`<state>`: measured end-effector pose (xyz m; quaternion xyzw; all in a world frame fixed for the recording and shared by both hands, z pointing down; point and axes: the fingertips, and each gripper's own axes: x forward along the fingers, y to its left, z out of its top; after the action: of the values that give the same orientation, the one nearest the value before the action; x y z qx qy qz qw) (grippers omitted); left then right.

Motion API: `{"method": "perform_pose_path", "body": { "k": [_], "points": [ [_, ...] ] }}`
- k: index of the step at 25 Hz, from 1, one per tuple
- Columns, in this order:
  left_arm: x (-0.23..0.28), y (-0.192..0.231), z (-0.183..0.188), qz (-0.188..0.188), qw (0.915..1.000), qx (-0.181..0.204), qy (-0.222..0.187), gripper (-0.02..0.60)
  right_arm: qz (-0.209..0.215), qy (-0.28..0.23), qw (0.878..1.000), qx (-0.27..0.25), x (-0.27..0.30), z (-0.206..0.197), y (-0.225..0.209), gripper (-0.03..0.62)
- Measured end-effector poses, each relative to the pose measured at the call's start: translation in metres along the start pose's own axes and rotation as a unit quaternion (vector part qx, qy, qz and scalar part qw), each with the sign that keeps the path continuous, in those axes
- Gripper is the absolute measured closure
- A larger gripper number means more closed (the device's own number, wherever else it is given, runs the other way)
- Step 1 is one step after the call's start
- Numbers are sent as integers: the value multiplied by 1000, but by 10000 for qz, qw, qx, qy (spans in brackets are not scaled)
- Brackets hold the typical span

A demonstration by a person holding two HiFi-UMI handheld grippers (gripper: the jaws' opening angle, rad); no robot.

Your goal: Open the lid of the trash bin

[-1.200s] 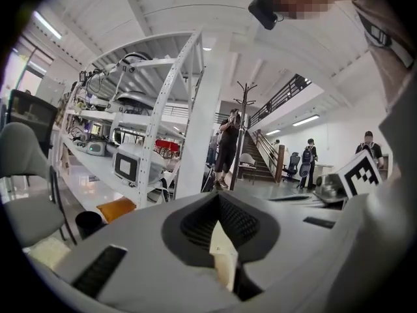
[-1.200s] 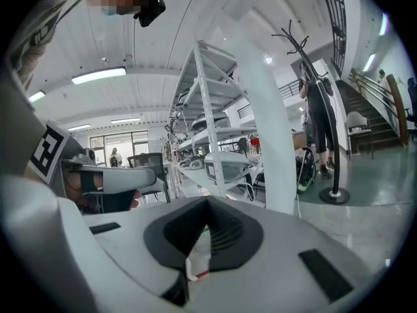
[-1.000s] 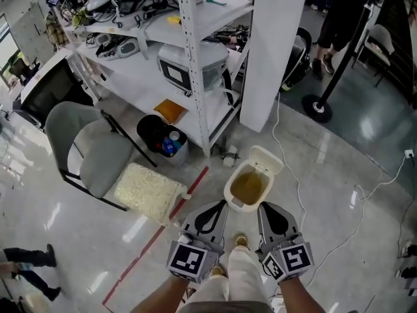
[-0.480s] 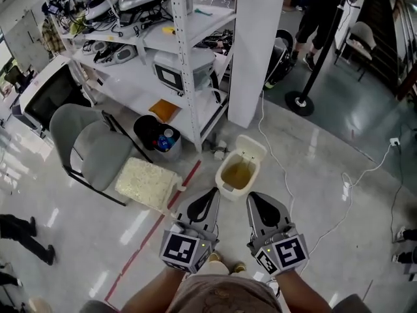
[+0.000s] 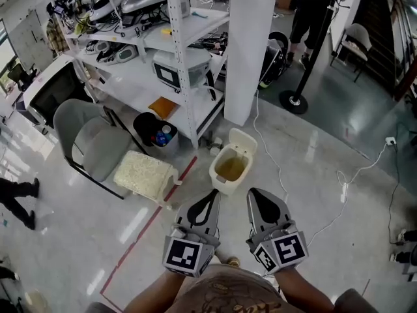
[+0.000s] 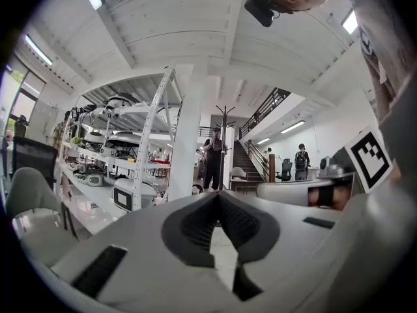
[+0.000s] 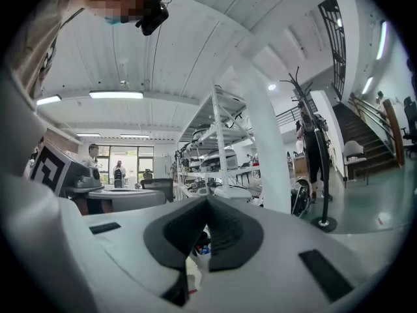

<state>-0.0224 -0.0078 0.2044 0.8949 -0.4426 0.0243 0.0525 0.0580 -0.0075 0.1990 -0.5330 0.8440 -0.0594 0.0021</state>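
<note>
Separation between the grippers and the trash bin was found larger in the head view than a second before. The bin, previously touching the jaw tips in the picture, was now seen apart from them, at 12 o'clock of the left gripper and 11 o'clock of the right gripper. Its lid was recorded upright at the bin's 1 o'clock edge, as in both earlier pictures, with a yellowish liner exposed. The opening was therefore judged done and the grippers backed off. Both pairs of jaws were seen drawn together at the tips, nothing held.

The surface was noted as a glossy pale floor, reflective and probably slippery, with a red tape line at 9 o'clock of the grippers. A white cable was noted at 2 o'clock. A grey chair, a pale cushion and a black bucket were logged at 10 o'clock of the bin, under a white shelf rack beside a white column.

In the left gripper view the jaws were confirmed closed to a narrow slit, empty; the rack and column were seen at 11 o'clock and a staircase at 1 o'clock.

In the right gripper view the jaws were likewise closed on nothing; the bin could not be made out.
</note>
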Motion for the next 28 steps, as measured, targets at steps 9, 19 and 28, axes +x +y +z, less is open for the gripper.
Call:
{"method": "perform_pose_path", "body": {
  "k": [9, 19, 28],
  "points": [
    [-17, -23, 10, 102, 9999, 69, -78, 591, 12, 36, 10000, 63, -28, 1, 1, 579],
    [-22, -31, 14, 106, 9994, 201, -270, 591, 158, -59, 9999, 25, -35, 1, 12, 579],
    [-26, -33, 13, 170, 9997, 109, -142, 591, 210, -82, 9997, 32, -35, 3, 15, 579]
  ]
}}
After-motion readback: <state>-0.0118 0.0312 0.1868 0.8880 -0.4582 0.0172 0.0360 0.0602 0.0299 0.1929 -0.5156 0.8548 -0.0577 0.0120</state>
